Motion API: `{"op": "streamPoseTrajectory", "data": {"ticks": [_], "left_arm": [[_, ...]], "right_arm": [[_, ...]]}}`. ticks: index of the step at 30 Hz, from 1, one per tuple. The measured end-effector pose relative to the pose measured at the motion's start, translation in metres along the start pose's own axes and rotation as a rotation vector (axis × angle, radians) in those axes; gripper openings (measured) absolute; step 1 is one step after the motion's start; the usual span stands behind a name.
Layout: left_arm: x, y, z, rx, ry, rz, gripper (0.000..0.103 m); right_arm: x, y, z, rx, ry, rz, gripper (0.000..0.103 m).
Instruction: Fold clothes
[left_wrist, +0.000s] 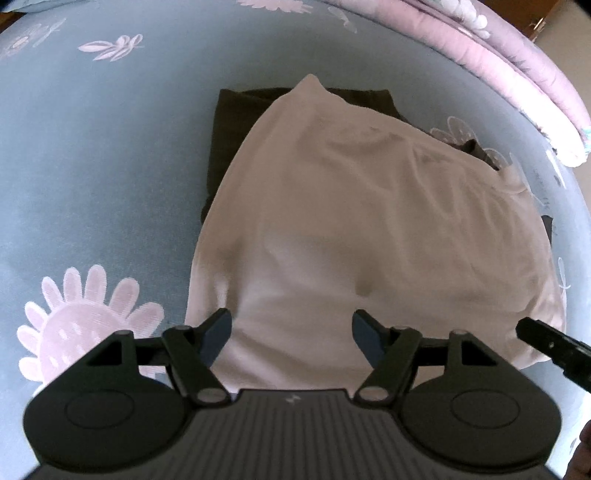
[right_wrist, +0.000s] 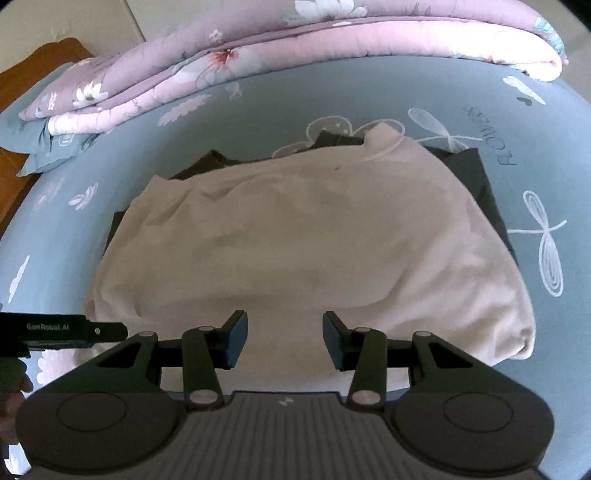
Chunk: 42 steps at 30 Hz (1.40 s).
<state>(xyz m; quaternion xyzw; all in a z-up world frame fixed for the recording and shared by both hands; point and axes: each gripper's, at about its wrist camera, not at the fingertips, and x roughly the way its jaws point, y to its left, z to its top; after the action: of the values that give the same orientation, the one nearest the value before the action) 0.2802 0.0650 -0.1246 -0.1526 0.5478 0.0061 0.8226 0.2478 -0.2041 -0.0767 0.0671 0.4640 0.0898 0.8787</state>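
Left wrist view: cream garment (left_wrist: 362, 229) lies beyond both grippers' parted, empty jaws

A bed is covered by a blue sheet (right_wrist: 258, 110) printed with pale flowers. A folded pink quilt (right_wrist: 332, 40) is laid along its far edge. A brown wooden floor (right_wrist: 22, 74) is seen beyond.
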Motion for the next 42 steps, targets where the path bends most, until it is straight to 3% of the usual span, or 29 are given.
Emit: {"op": "streamPoseTrajectory", "data": {"ticks": [10,17,23,27,29,32,34,36,40,42], "left_arm": [[-0.02,-0.019,0.018,0.026,-0.027,-0.027,0.072],[-0.009,-0.03,0.072,0.094,-0.137,-0.104,0.072],[0.021,-0.048,0.117,0.141,-0.194,-0.232,0.072],[0.047,-0.059,0.124,0.202,-0.193,-0.268,0.072],[0.061,-0.055,0.128,0.201,-0.179,-0.233,0.072],[0.077,-0.039,0.136,0.201,-0.182,-0.182,0.069],[0.081,-0.037,0.143,0.225,-0.191,-0.155,0.07],[0.084,-0.037,0.147,0.239,-0.195,-0.143,0.07],[0.077,-0.041,0.15,0.199,-0.187,-0.155,0.069],[0.062,-0.039,0.143,0.159,-0.186,-0.188,0.068]], "right_arm": [[-0.01,-0.016,0.03,0.035,-0.036,-0.017,0.05],[0.003,-0.053,0.076,0.089,-0.092,0.009,0.05],[0.046,-0.084,0.115,0.122,-0.083,0.068,0.05],[0.079,-0.076,0.121,0.077,-0.03,0.164,0.05],[0.091,-0.07,0.121,0.011,-0.006,0.163,0.05],[0.106,-0.089,0.122,0.008,0.014,0.069,0.048],[0.104,-0.113,0.125,0.068,-0.007,0.048,0.042],[0.105,-0.132,0.129,0.119,-0.008,0.048,0.026],[0.101,-0.136,0.132,0.149,-0.006,0.05,0.029],[0.087,-0.127,0.131,0.147,-0.031,0.062,0.042]]}}
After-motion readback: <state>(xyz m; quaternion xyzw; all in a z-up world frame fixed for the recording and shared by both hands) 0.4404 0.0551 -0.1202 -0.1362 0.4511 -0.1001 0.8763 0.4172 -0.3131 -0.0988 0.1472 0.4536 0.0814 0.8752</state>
